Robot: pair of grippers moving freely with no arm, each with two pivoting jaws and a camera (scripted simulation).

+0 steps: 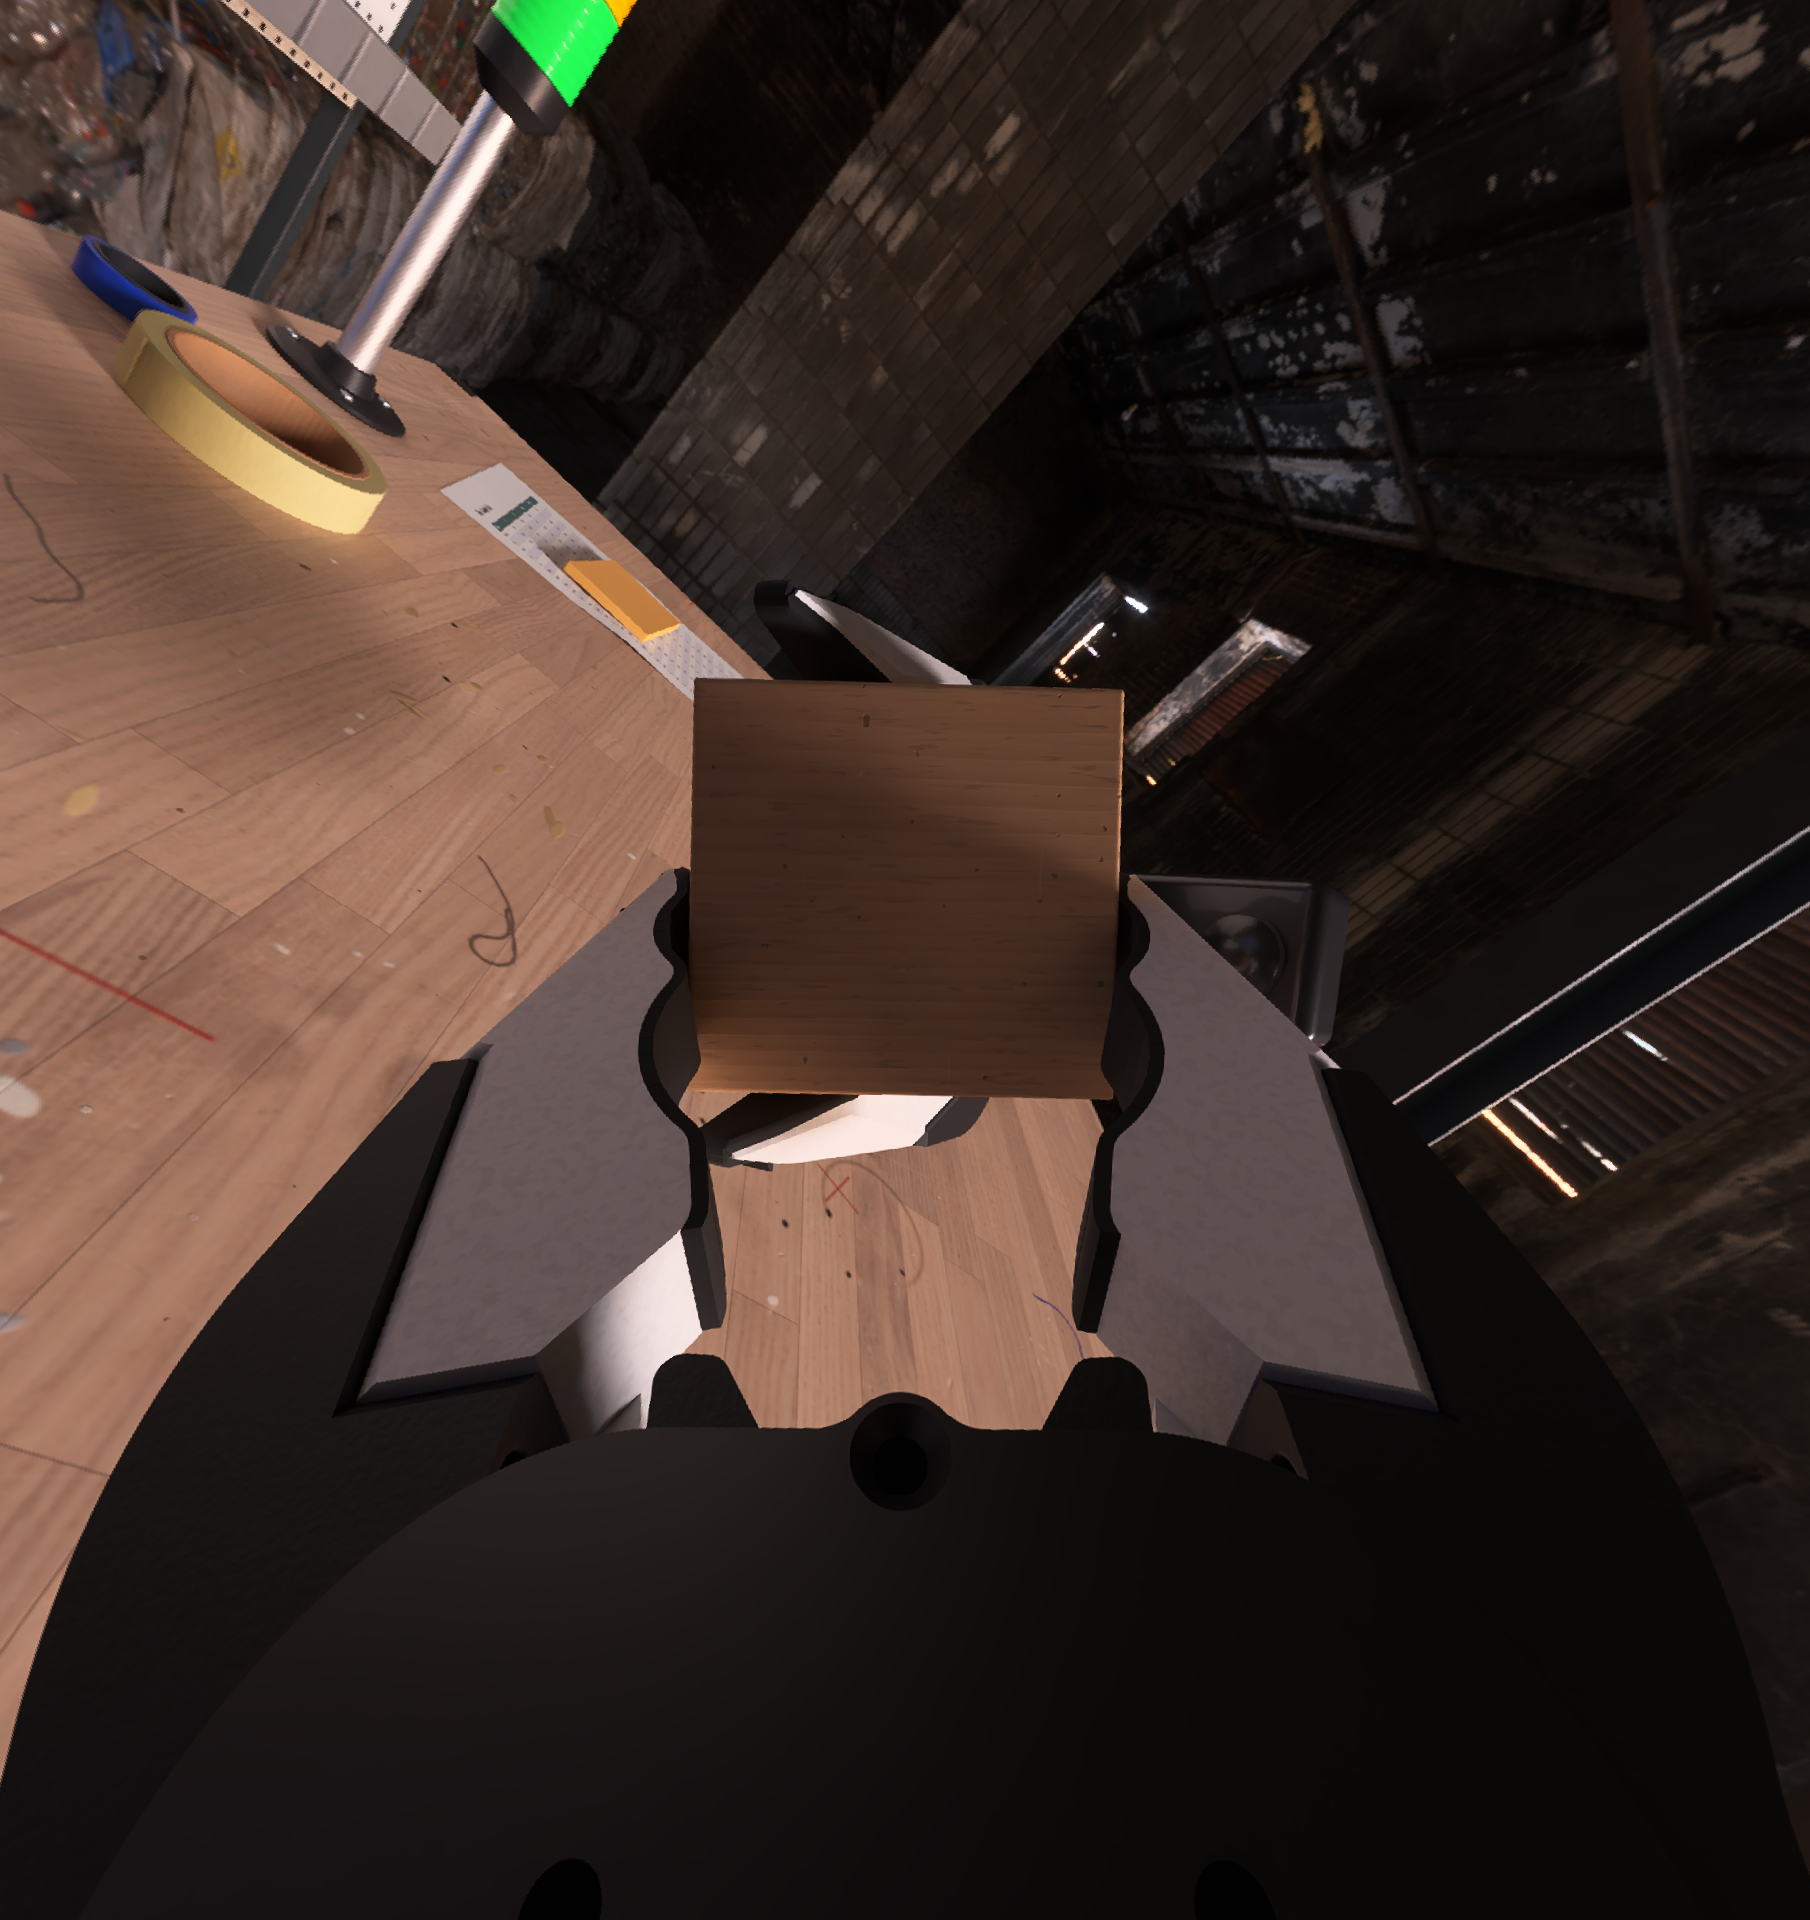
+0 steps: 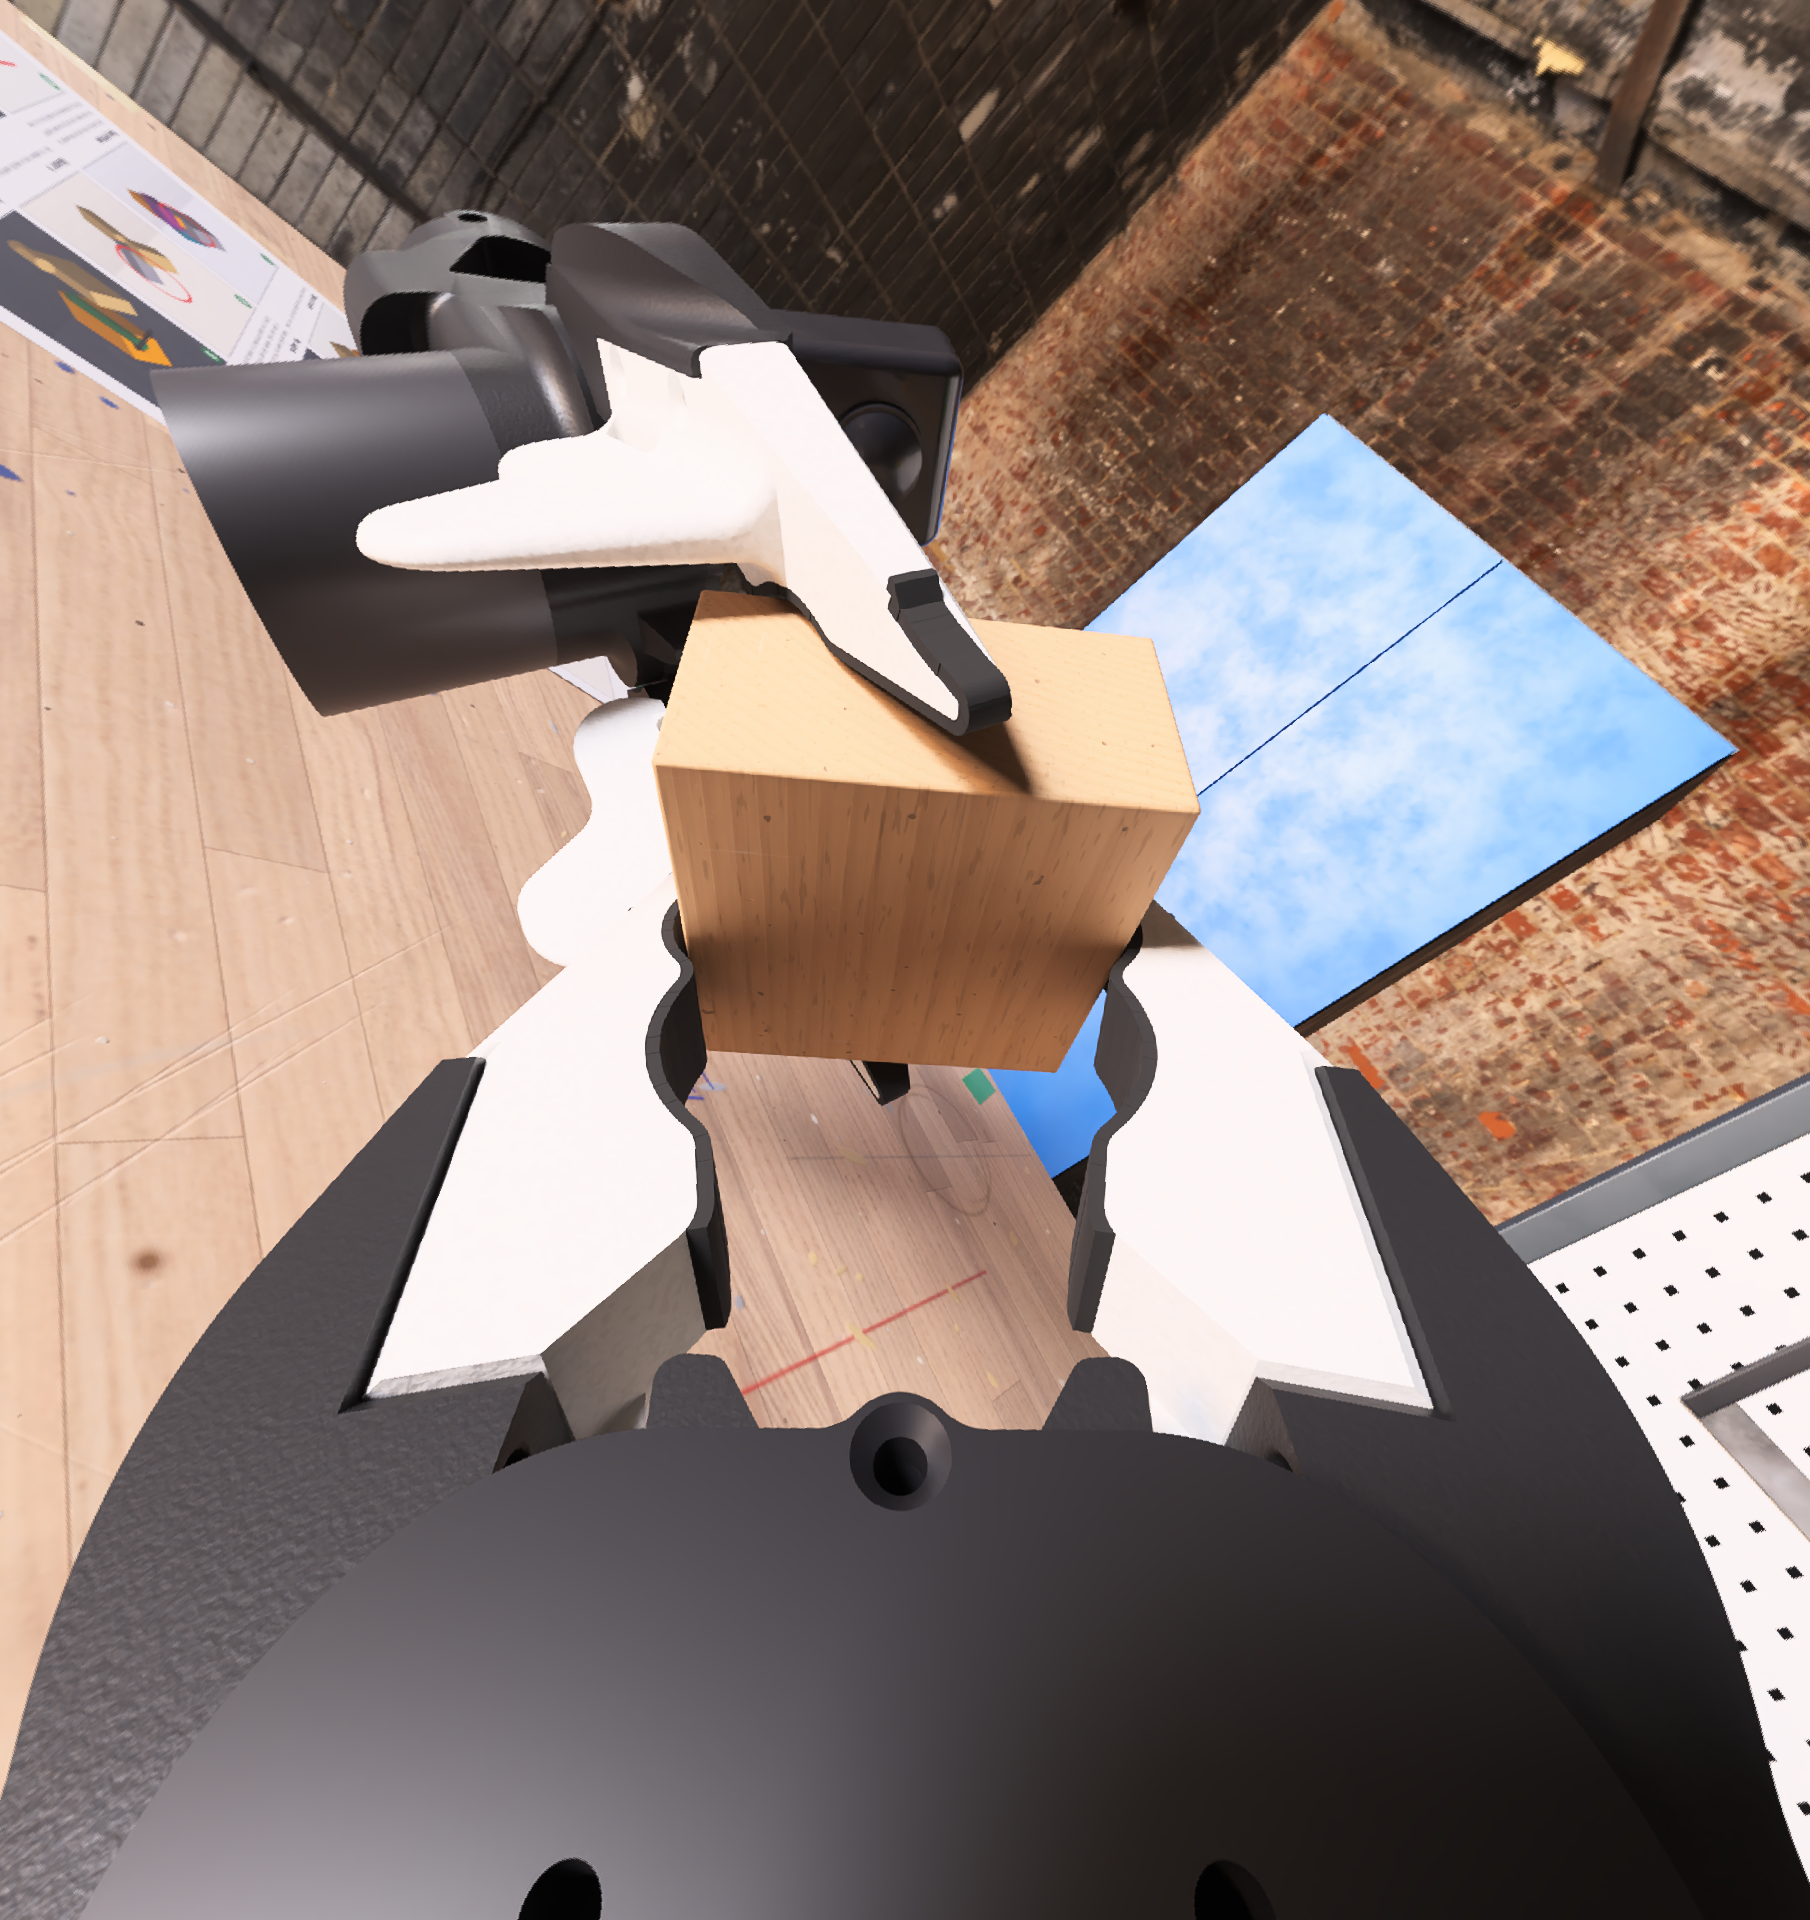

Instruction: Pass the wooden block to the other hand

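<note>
The wooden block [image 1: 906, 894] is a light brown cube held in the air above the wooden table [image 1: 205, 779]. My left gripper [image 1: 903, 914] is shut on it, with one finger against each side. My right gripper [image 2: 906, 935] is also shut on the block [image 2: 911, 883], on its lower sides. In the right wrist view, the left gripper's upper finger [image 2: 859, 582] lies on the block's top face and its lower finger [image 2: 885, 1083] shows under the block. In the left wrist view, the right gripper's fingers [image 1: 859, 636] show above and below the block.
A yellow tape roll [image 1: 246, 426], a blue tape roll [image 1: 127, 278], a signal-light pole [image 1: 433, 229] and an orange pad [image 1: 620, 601] stand near the table's far edge. Printed sheets [image 2: 80, 239], a blue panel [image 2: 1400, 748] and a white pegboard [image 2: 1711, 1455] show in the right wrist view.
</note>
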